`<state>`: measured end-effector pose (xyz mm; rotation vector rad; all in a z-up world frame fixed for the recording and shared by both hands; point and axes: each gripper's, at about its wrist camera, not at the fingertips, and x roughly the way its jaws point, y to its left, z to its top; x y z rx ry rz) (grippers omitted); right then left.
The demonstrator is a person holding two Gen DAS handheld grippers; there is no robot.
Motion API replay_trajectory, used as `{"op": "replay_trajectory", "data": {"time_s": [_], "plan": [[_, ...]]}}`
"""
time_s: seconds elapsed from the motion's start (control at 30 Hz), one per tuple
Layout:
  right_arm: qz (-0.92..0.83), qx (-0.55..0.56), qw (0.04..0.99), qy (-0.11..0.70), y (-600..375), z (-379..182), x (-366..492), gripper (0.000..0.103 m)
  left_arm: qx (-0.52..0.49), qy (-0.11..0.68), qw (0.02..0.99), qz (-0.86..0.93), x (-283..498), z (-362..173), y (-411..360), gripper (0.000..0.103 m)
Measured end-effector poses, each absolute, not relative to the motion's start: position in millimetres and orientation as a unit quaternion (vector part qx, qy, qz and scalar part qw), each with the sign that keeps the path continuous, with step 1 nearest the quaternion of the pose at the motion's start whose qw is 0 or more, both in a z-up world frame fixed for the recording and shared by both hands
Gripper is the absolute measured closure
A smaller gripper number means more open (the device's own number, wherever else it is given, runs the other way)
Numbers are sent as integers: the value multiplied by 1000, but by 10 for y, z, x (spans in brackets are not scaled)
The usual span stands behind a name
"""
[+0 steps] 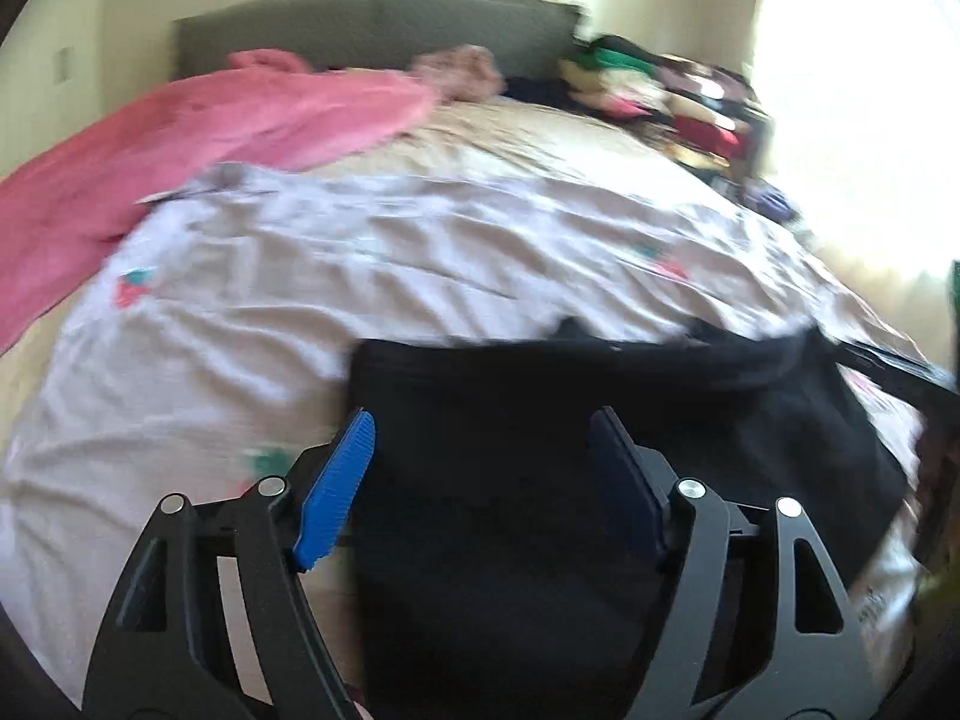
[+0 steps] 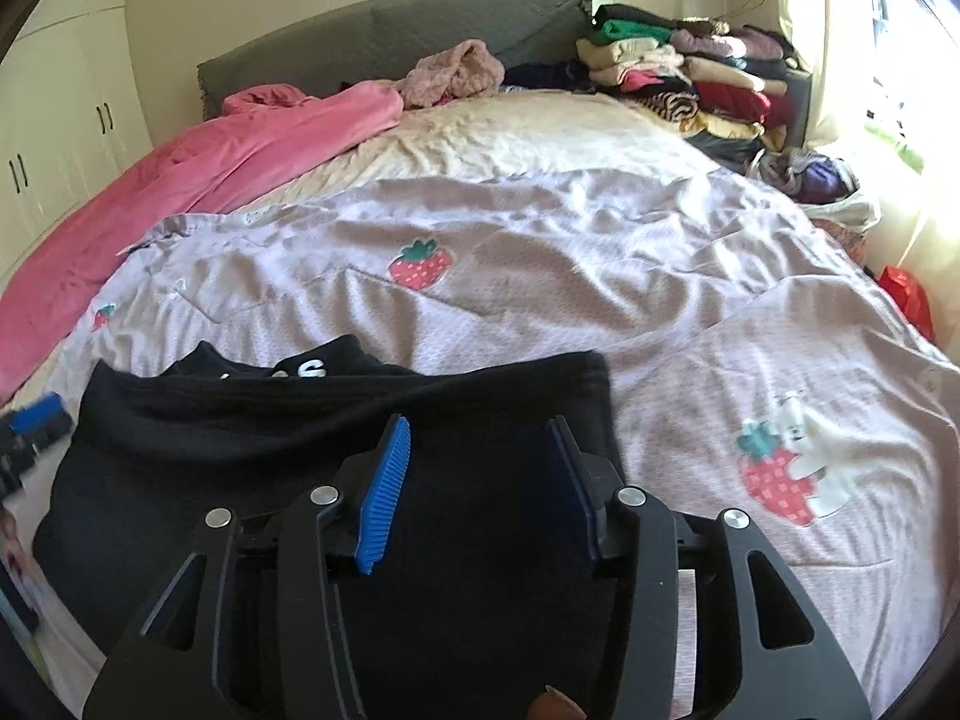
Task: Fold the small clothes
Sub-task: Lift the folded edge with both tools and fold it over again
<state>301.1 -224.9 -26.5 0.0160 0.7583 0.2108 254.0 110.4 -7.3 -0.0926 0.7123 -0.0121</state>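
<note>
A small black garment (image 2: 240,438) lies flattened on the lilac strawberry-print cover (image 2: 540,312) at the near side of the bed. White letters (image 2: 309,369) show at its far edge. My right gripper (image 2: 479,425) hovers over its right half, jaws open with nothing clamped. In the blurred left wrist view the same black garment (image 1: 690,408) spreads to the right, and my left gripper (image 1: 483,420) stands wide open above its left part, pads clear of the cloth. A blue pad (image 2: 36,417) of the left gripper shows at the far left of the right wrist view.
A pink blanket (image 2: 210,156) runs along the bed's left side. A stack of folded clothes (image 2: 690,72) sits at the back right by the grey headboard (image 2: 390,36). White wardrobe doors (image 2: 60,120) stand left. A red bag (image 2: 909,294) lies off the bed's right edge.
</note>
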Motion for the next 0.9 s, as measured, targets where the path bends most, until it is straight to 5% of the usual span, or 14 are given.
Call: {"op": "replay_trajectory", "data": {"time_s": [0.33,0.47,0.57,0.6,0.63,0.7,0.9], "plan": [[55,10,917,395,-2545,-479,3164,51,-106,396,912,-12,2557,-345,1354,36],[46,16,915,400,-2624,-549,3237,35,-79,384,920,-12,2564,-379,1252,39],[59,35,908,412,-2661,-609,3284,36,-60,377,924,-10,2572,-378,1183,77],[71,42,905,416,-2659,-629,3293,48,-53,376,925,-4,2571,-378,1173,99],[83,48,903,418,-2652,-636,3295,76,-52,373,927,-1,2563,-373,1186,102],[97,59,904,412,-2629,-590,3273,93,-61,360,931,0,2528,-323,1234,103],[93,58,926,361,-2608,-338,3199,95,-58,314,948,17,2393,-54,1339,103]]}}
